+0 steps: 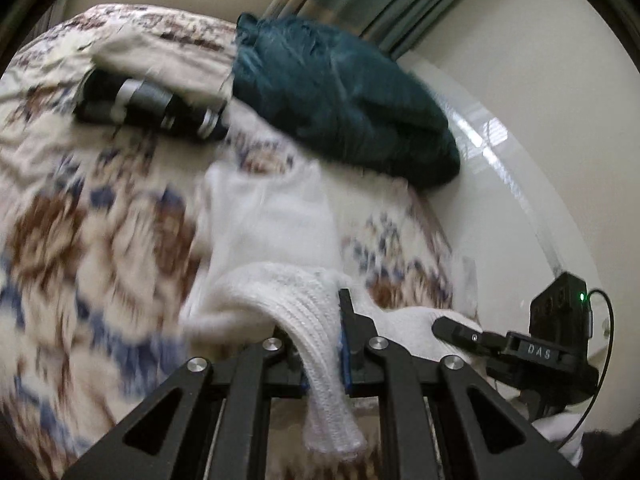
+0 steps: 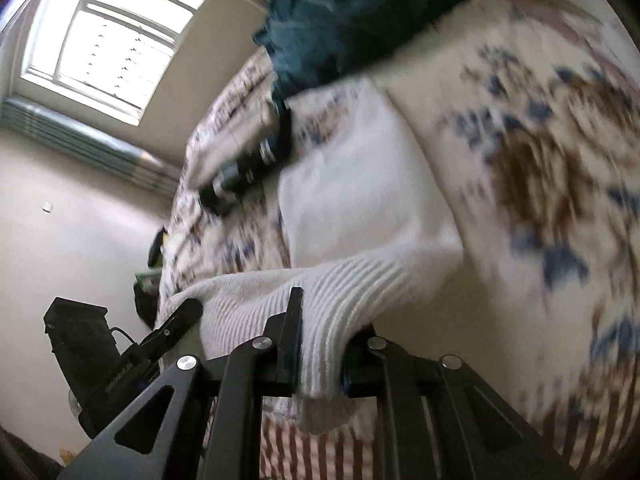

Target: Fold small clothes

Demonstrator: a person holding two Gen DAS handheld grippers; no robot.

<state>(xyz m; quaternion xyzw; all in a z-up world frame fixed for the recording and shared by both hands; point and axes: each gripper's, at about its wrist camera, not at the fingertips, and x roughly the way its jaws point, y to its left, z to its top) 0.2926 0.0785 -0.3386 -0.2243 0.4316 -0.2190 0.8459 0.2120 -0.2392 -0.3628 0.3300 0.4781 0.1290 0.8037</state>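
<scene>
Above the patterned bed (image 1: 100, 220), a white knit garment (image 1: 280, 240) hangs. Left gripper (image 1: 320, 344) and right gripper (image 2: 320, 344): jaws nearly closed, each pinching its ribbed edge.

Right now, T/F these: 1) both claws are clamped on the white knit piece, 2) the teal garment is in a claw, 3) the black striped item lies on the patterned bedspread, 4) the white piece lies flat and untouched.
1. True. The left claw and the right claw each pinch the ribbed edge of the white knit piece.
2. False. The teal garment lies heaped on the bed, in neither claw.
3. True. The black striped item lies on the patterned bedspread.
4. False. Its ribbed edge is gathered in both claws.
</scene>
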